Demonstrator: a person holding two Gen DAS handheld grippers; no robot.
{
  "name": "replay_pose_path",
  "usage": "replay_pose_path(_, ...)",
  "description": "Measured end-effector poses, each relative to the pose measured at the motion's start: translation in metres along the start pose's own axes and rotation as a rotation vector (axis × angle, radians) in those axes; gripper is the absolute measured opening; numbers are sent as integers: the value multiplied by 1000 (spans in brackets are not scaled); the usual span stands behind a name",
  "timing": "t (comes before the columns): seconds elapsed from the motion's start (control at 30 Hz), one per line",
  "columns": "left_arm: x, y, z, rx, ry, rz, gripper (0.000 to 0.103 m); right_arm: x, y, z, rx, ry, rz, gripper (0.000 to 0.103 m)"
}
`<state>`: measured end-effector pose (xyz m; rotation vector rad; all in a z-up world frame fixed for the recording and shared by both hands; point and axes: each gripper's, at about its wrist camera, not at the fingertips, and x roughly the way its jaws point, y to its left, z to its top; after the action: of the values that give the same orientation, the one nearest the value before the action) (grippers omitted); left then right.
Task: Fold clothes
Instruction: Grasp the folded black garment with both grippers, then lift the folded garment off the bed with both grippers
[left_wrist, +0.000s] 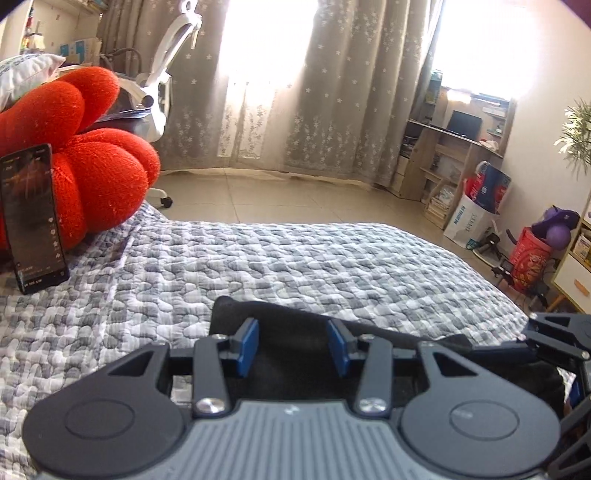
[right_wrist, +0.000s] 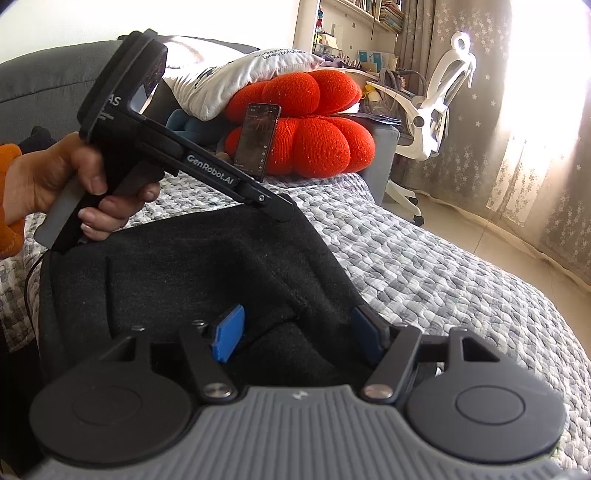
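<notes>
I find the dark garment (right_wrist: 207, 266) low and central in the right wrist view, on the quilted bed (right_wrist: 443, 280). Left gripper (left_wrist: 293, 345) and right gripper (right_wrist: 299, 338) both gape above it, holding nothing. Fold stage undeterminable

The left gripper (right_wrist: 284, 214), over on the left, carries "GenRobot.AI" in pale letters along its arm, and "AS" on its head. Farther back, the white pillow (right_wrist: 236, 79) shows a line starting "Lonely but"; the rest is unreadable.
</notes>
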<state>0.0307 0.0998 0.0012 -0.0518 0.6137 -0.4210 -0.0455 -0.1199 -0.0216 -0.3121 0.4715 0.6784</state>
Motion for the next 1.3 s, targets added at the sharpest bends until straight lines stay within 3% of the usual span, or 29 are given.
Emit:
replay_pose_path(0.13,0,9,2,-66,-15,82,54,-1,0,-1,3,-4,-6,71)
replay_pose_path(0.27,-15,17,-4,-121,33,97,56,-3,-2,0,29,-8,-6,74)
replay_pose_path(0.37,-26,19,-10,-141,81,106,65,-6,-6,2,64,-19,-10,78)
replay_pose_path(0.6,-47,19,-36,-119,145,99,73,-15,-23,3,202,6,-85,84)
replay_pose_path(0.77,-59,30,-50,-172,164,39,83,-24,-39,-3,362,61,-76,88)
replay_pose_path(0.87,-59,41,-56,-249,181,-3,86,-32,-51,-7,486,81,-38,94)
replay_pose_path(1.1,-54,57,-65,-389,207,-94,87,-37,-90,-33,927,189,154,99)
replay_pose_path(1.3,-49,61,-69,-443,213,-136,87,-30,-96,-44,1080,263,256,100)
